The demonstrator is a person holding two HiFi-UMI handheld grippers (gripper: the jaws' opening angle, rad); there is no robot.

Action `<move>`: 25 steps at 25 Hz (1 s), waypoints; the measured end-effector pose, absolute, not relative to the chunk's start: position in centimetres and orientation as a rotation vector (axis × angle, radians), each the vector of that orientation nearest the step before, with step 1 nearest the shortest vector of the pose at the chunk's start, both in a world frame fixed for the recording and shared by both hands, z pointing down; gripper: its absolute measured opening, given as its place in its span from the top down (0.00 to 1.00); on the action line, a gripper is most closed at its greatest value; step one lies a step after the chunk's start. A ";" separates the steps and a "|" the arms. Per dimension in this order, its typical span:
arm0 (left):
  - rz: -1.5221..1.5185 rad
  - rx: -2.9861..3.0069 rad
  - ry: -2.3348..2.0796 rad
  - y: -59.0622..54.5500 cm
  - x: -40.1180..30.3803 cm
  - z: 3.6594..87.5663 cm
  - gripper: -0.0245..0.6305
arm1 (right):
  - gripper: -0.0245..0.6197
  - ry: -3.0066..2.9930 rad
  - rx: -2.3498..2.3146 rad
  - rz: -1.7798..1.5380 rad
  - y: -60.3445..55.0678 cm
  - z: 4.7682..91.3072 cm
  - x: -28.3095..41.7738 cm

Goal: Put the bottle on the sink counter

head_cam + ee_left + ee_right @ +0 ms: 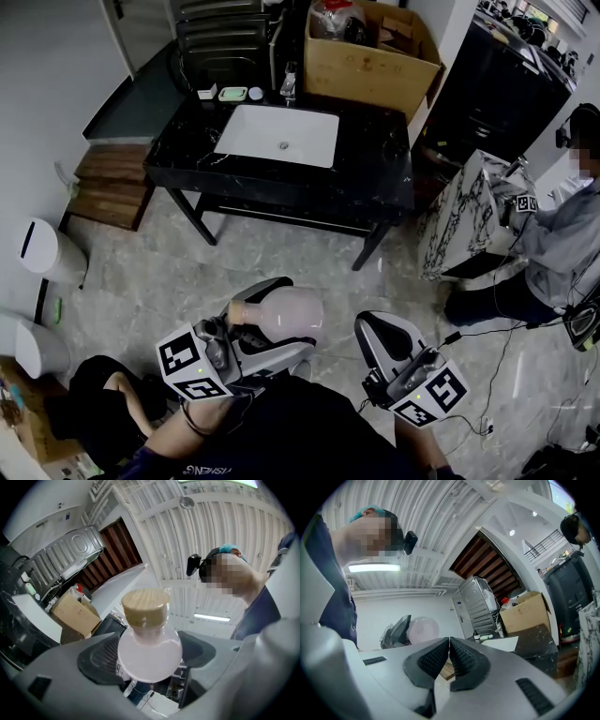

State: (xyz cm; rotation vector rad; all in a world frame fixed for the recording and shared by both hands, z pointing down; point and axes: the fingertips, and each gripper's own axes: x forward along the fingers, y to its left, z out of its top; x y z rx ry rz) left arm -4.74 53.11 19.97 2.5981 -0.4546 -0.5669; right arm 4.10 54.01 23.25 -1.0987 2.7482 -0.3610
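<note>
Two hand-held grippers hang close to the person, well short of the front edge of the black marble sink counter with its white rectangular basin. In the head view, the left gripper carries the round frosted pinkish bottle in the air. The bottle's long axis runs across the picture, with the tan cork-like cap towards the left, so it lies over rather than standing upright. The right gripper sits just beside it.

From the left gripper view, the jaws press on either side of the bottle's bulging body, and the cap sticks out crosswise to them. It looks like smooth glass to me: light, stiff, breakable and prone to slip on that curve. The widest part of the body, where it is held now, seems the safest grip. I'd say the base must be turned downward before it is set on the bare counter right of the basin.

From the right gripper view, the ribbed jaws of the right gripper meet with nothing between them. The bottle shows beyond them.
</note>
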 end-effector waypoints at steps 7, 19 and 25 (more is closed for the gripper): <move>-0.566 2.587 -0.463 49.6 -4.5 20.6 0.37 | 0.92 2.751 -1.105 -0.380 50.6 23.8 4.5; -0.545 2.559 -0.446 41.8 -4.9 21.4 0.37 | 0.92 2.729 -1.148 -0.421 42.9 24.5 4.3; -0.540 2.557 -0.405 36.9 -5.9 21.3 0.37 | 0.92 2.715 -1.195 -0.431 38.3 24.5 3.3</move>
